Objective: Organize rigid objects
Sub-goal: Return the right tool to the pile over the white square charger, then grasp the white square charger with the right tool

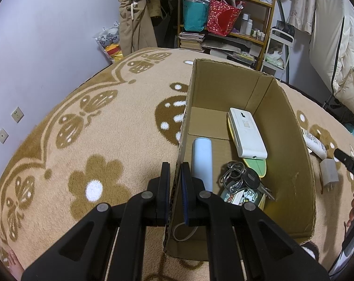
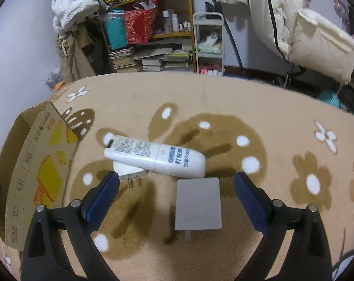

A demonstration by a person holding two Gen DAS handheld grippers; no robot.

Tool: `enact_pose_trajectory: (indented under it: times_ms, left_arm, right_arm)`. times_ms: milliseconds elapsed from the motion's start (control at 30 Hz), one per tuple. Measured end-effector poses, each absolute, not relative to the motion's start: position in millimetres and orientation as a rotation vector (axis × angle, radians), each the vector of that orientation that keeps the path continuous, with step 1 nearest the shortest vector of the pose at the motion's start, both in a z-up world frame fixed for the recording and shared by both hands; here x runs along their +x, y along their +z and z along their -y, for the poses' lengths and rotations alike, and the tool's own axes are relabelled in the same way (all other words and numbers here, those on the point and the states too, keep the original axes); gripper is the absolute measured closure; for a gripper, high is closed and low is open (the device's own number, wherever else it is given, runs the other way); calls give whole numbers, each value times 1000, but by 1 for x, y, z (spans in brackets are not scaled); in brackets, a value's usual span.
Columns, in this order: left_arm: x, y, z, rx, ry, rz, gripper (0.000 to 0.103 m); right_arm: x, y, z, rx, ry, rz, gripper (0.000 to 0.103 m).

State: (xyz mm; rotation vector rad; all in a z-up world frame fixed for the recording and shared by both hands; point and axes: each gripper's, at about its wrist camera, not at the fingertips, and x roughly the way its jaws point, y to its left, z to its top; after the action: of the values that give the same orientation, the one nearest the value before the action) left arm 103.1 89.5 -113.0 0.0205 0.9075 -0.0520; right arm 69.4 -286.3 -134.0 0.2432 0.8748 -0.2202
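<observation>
**Steadying the box while the next loose item is lined up**

The blanket (image 2: 223, 98) covers the whole work surface. On it stands the cardboard box (image 1: 291, 164), open on top, at 9 o'clock from the right gripper in the right wrist view. The left gripper (image 1: 175, 178) has its jaws closed on the box's near wall, one finger inside and one outside, so the box is pinned in place.

The right gripper (image 2: 175, 182) hangs with its jaws wide apart and empty, straddling a grey charger (image 2: 198, 205) lying flat at 6 o'clock. To do this well, I would lower straight down, close on the charger's two long sides rather than the prong end, and keep the left hold firm so the box does not slide.

Just beyond, at 12 o'clock, a white bottle (image 2: 157, 155) lies on its side, partly over a white plug (image 2: 130, 172).

Inside the box: a white remote (image 1: 246, 134) resting on a yellow-green board (image 1: 255, 165), a pale blue tube (image 1: 202, 161), and a bunch of keys (image 1: 243, 182).
</observation>
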Motion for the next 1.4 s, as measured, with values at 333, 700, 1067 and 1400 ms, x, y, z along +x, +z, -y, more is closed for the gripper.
enact_pose_trajectory:
  times_ms: [333, 700, 1067, 1400]
  left_arm:
    - [104, -113, -88, 27, -50, -907, 94]
    - [104, -113, -89, 25, -50, -909, 94]
    - [103, -115, -87, 37, -45, -909, 94]
    - [103, -115, -87, 42, -43, -910, 94]
  right_arm:
    - [66, -165, 296, 241, -238, -938, 12]
    - [67, -184, 300, 247, -231, -960, 46]
    - [64, -187, 291, 220, -278, -945, 47]
    - [59, -166, 293, 300, -233, -893, 47]
